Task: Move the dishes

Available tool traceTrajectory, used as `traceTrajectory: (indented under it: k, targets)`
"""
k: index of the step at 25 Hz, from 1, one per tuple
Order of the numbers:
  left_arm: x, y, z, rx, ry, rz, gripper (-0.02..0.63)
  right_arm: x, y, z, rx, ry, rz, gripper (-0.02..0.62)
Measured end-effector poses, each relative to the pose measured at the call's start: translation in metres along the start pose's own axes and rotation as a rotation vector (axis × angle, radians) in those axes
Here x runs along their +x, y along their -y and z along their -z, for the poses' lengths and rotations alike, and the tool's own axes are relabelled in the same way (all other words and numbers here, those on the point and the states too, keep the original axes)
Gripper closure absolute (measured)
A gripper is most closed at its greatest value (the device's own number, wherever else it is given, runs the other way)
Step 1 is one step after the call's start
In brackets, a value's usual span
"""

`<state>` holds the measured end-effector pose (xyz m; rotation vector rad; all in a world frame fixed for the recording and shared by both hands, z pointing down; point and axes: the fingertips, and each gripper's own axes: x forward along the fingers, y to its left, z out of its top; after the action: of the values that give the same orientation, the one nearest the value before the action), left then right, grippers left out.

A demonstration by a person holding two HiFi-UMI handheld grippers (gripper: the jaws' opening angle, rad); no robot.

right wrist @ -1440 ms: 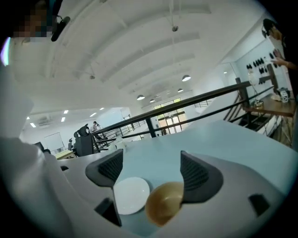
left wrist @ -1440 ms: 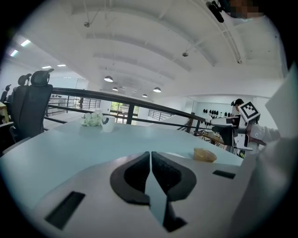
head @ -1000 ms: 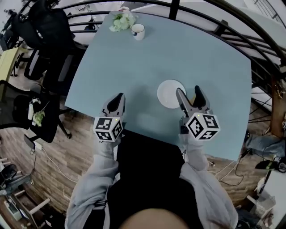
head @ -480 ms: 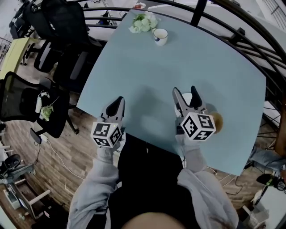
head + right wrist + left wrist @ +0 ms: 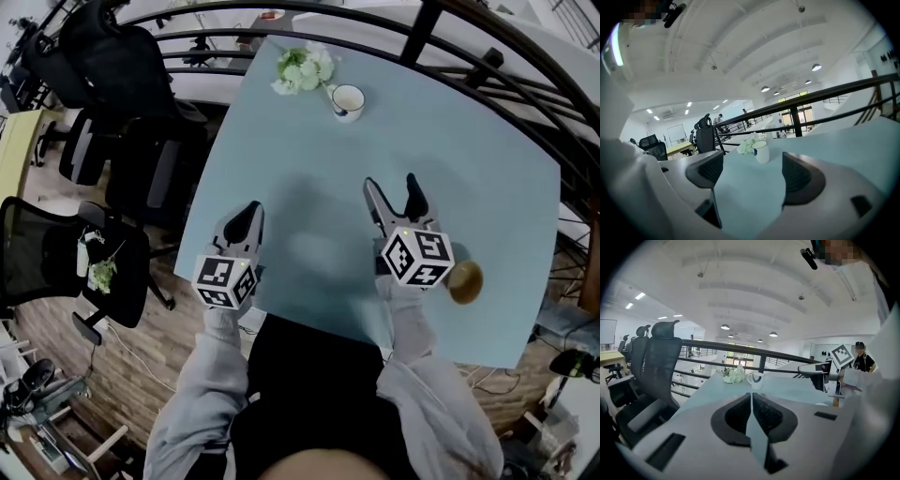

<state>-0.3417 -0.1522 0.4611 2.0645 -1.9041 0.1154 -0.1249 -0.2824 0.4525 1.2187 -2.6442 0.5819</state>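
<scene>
Two dishes show on the tabletop, and both lie on the side of the right gripper, so I judge that the right hand is the nearer one for either of them. A white cup stands upright far ahead, near the far edge and just beside a bunch of pale flowers. In the right gripper view it appears in the gap between the fingers, a little closer to the left one, but well apart from the tips. Its handle seems to point toward the flowers, though it is small and I am not sure.

The second dish is a round brown dish. It lies near the front edge of the tabletop, just beside the marker cube of the right gripper on its right side. So it is behind the fingertips, not in front of them, and to reach it the gripper would need to draw back and turn to the right.

The right fingers stand wide apart, have just been opening, and carry nothing; only bare tabletop is between them. The left gripper hovers at the left front edge with its fingers pressed together on nothing, and both dishes are well apart from it.
</scene>
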Motion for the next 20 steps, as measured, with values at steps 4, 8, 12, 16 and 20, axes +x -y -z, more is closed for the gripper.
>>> traceTrajectory:
  k: [4, 8, 12, 16, 20]
  targets:
    - [0.042, -0.026, -0.016, 0.012, -0.007, 0.073, 0.580, 0.045, -0.004, -0.005, -0.022, -0.028, 0.029, 0.181]
    - [0.079, -0.047, -0.028, 0.020, -0.004, 0.152, 0.580, 0.089, -0.008, -0.010, -0.117, -0.070, 0.041, 0.152]
    - [0.112, -0.068, -0.032, 0.011, -0.010, 0.194, 0.580, 0.130, 0.001, -0.010, -0.202, -0.106, 0.060, 0.138]
    - [0.139, -0.088, -0.028, -0.011, -0.013, 0.201, 0.580, 0.168, 0.013, 0.003, -0.187, -0.134, 0.035, 0.124]
    - [0.154, -0.107, -0.023, -0.030, -0.017, 0.190, 0.580, 0.199, 0.023, 0.016, -0.201, -0.170, 0.033, 0.117]
